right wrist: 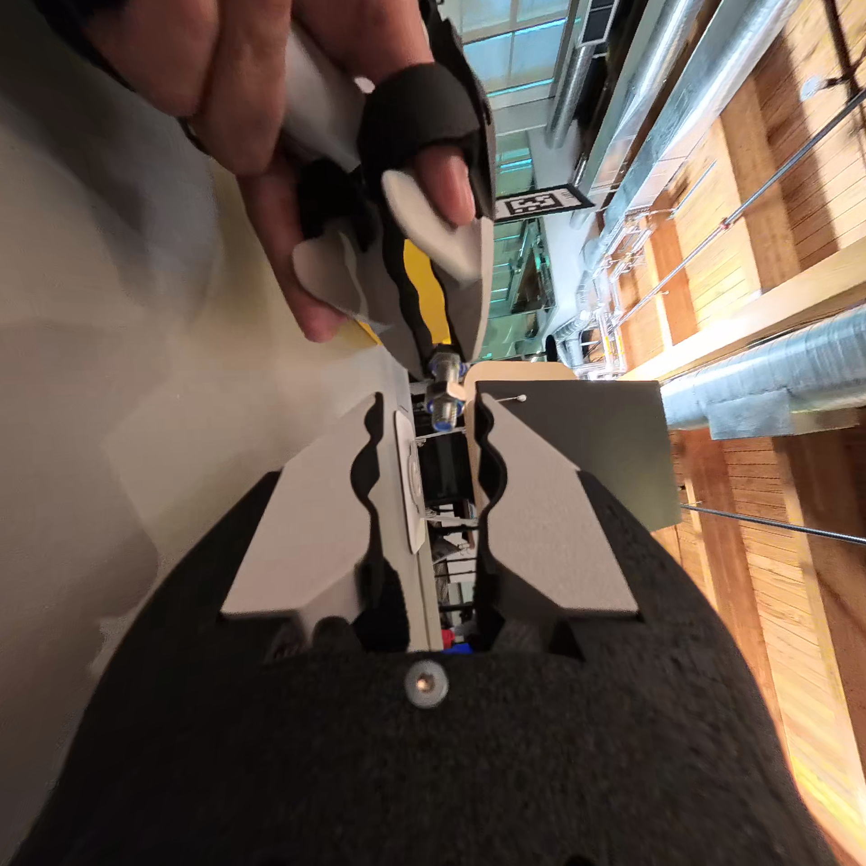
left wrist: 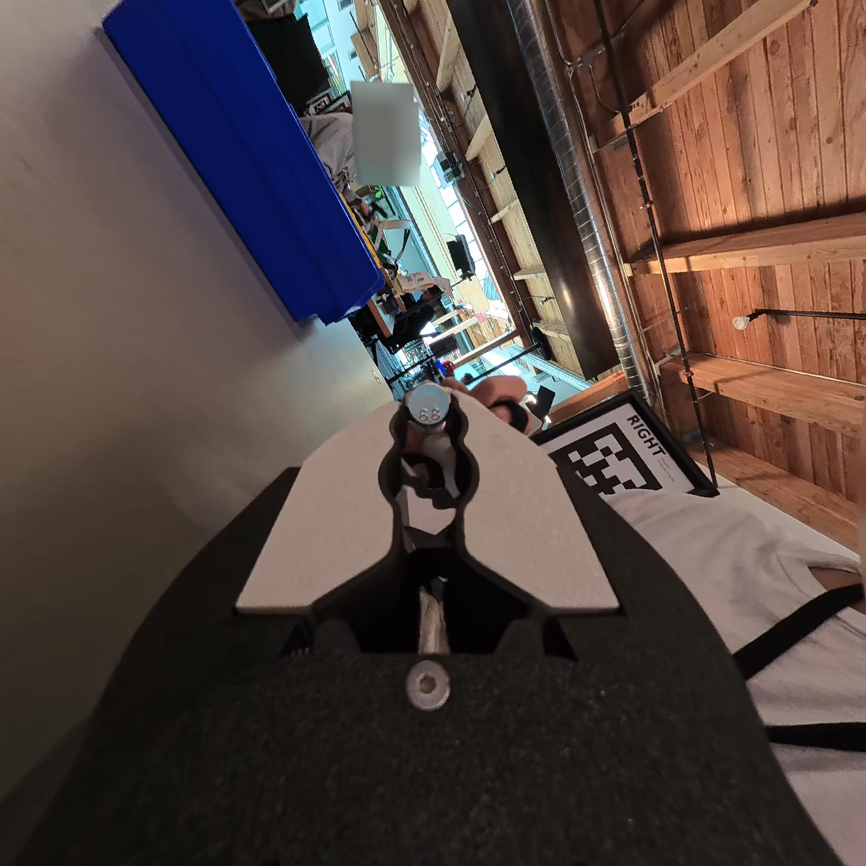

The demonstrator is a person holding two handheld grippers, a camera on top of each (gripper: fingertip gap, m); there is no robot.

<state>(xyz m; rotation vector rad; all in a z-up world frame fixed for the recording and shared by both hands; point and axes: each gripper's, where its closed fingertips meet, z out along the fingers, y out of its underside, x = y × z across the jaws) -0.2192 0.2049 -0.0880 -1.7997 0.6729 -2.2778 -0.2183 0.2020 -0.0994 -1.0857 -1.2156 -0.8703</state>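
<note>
My left gripper (left wrist: 429, 414) is shut on the hex head of a silver bolt (left wrist: 427, 408), seen end-on at its fingertips. In the right wrist view a hand (right wrist: 290, 117) holds the left gripper (right wrist: 443, 351), and the bolt's threaded shaft (right wrist: 444, 368) sticks out of its tips toward me. A nut-like piece (right wrist: 443, 389) sits around the shaft. My right gripper (right wrist: 431, 412) is open, and the shaft's free end lies at the gap between its fingertips. I cannot tell whether they touch. The right gripper's black-and-white marker plate (left wrist: 623, 459) shows behind the left gripper.
Both views are rolled sideways. A blue plastic bin (left wrist: 243, 154) stands on the white table (left wrist: 93, 328). A person in a white shirt (left wrist: 703, 586) is close by. A black panel (right wrist: 586, 445) and a yellow thing (right wrist: 421, 281) lie beyond the grippers. Wooden ceiling beams and metal ducts are far off. My left and right fingertips are right by each other.
</note>
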